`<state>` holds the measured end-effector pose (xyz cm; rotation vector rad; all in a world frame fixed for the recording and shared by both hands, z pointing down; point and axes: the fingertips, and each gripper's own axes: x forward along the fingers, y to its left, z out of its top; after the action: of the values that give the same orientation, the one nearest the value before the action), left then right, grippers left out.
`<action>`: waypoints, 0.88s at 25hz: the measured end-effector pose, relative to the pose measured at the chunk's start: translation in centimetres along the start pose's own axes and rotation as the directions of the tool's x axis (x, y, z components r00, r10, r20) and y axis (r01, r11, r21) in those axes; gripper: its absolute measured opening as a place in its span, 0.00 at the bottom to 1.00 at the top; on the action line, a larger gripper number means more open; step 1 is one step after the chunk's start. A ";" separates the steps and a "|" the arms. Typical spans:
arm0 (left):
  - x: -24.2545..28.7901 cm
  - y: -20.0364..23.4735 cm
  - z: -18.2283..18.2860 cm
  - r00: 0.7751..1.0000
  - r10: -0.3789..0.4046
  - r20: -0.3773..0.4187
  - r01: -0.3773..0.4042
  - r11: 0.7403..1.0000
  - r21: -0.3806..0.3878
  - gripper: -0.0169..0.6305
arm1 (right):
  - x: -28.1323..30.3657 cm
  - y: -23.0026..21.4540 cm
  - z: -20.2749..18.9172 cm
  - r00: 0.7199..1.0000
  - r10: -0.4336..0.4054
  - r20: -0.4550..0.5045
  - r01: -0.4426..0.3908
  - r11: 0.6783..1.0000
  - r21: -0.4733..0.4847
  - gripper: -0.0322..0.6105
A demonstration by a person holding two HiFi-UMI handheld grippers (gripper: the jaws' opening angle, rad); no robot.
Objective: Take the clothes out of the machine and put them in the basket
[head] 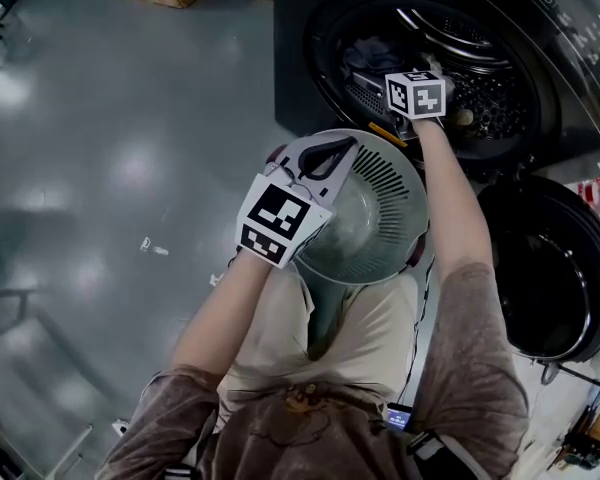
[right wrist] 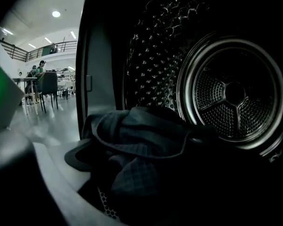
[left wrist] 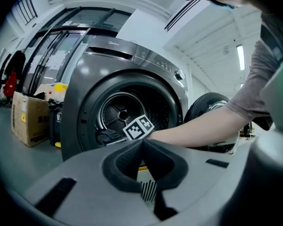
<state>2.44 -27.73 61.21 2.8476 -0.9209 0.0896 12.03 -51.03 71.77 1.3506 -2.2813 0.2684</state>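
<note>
Dark checked clothes (right wrist: 141, 145) lie before the right tongs (head: 417, 95), grip unreadable; left tongs (head: 325, 156) clamp the basket (head: 388, 171).

A smooth grey floor (head: 90, 138) shines with pale patches of light. Well left of the left jaws stands a cardboard box (left wrist: 29, 119). High to their right, strip lights (left wrist: 240, 58) cross the white ceiling. Far left of the right jaws, a dark chair (right wrist: 48, 86) stands by a table (right wrist: 26, 79) below a railed balcony (right wrist: 61, 46).
</note>
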 end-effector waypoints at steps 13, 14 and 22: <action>0.8 -0.7 -0.5 0.999 -0.035 -0.029 0.034 0.999 -0.011 0.03 | 1.0 0.5 -0.7 1.000 0.009 -0.029 -0.009 1.000 -0.009 0.68; 0.9 -0.7 -0.6 0.999 -0.036 -0.034 0.035 0.999 -0.011 0.03 | 1.0 0.5 -0.7 0.999 0.008 -0.032 -0.009 1.000 -0.013 0.65; 1.6 -1.3 -1.2 0.997 -0.049 -0.064 0.050 0.999 0.011 0.03 | 0.1 0.6 -0.4 0.997 -0.036 -0.064 0.027 0.991 -0.128 0.34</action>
<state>4.43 -27.43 62.45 2.8587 -0.8392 0.1797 11.62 -50.61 72.24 1.2926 -2.1816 0.1517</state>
